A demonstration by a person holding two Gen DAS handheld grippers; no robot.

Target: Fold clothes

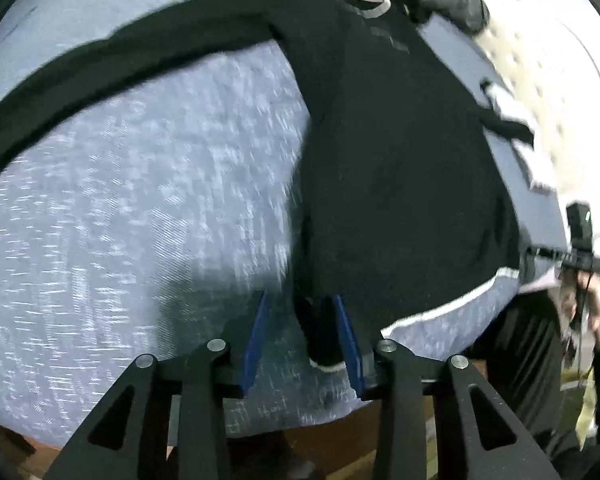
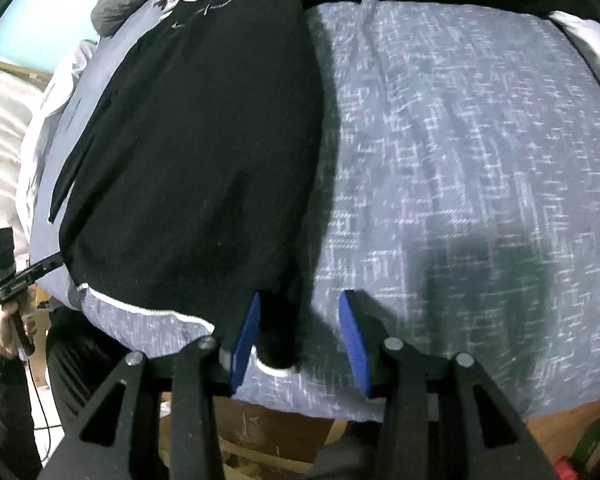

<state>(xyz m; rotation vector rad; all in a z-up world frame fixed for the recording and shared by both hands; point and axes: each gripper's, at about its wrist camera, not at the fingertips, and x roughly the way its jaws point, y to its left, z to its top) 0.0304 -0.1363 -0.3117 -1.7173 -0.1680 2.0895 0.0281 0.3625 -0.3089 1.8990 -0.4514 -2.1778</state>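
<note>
Black long-sleeved top (image 1: 400, 184) spread flat on the blue-grey bedspread (image 1: 140, 200), its hem corners between the part-open jaws of left gripper (image 1: 304, 340) and right gripper (image 2: 300, 336), neither pinching cloth, seemingly laid out square for folding.

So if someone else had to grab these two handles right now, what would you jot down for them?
Left gripper: jaws open, the bottom left corner of the black sweater lies loosely between them.
Right gripper: jaws open, the bottom right hem corner sits between them, against one blue pad, not pinched.
Sweater: spread flat, front up, on the blue-grey bedspread, hem at the near edge, collar far, sleeves stretched out to the sides.
Done: sweater laid out.
Left: no fold shows yet; sleeves in, then body folded. Other clothes wait by the collar.
</note>
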